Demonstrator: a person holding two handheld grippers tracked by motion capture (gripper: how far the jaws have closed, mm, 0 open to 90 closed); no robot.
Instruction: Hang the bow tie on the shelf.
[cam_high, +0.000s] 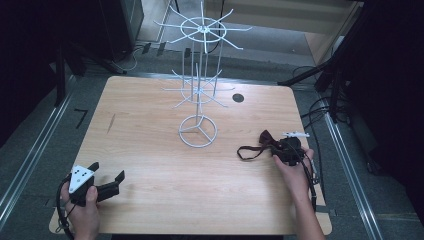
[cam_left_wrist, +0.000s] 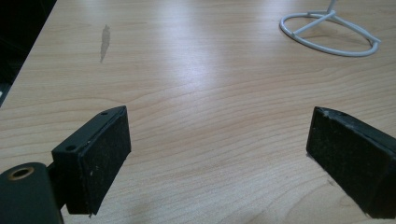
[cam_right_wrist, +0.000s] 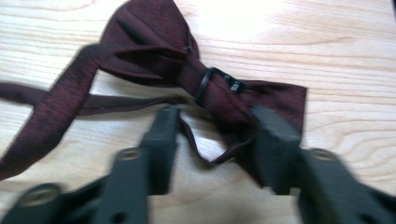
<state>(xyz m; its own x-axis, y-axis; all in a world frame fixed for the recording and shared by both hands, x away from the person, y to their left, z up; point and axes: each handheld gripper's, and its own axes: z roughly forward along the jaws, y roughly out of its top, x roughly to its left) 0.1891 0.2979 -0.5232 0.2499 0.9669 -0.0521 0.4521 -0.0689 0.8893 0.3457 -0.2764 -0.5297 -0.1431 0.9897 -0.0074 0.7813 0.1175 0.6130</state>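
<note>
Bow tie (cam_right_wrist: 201, 79): dark maroon fabric, black clip at the knot, thin strap looped off to one side. It lay flat on the wooden table (cam_high: 150, 165), near-right of the white wire rack (cam_high: 198, 131). Right gripper (cam_right_wrist: 217, 126) stood half open, jaws straddling the tie's knot and strap; picture blurred, pad contact unclear. Left gripper (cam_high: 102, 180), well left of the rack, gaped wide, empty.

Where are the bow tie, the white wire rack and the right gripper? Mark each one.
bow tie (cam_right_wrist: 154, 46): right gripper view, on its upper wing.
white wire rack (cam_high: 198, 131): high view, on its round base.
right gripper (cam_right_wrist: 215, 133): right gripper view, midway between its jaw tips.
</note>
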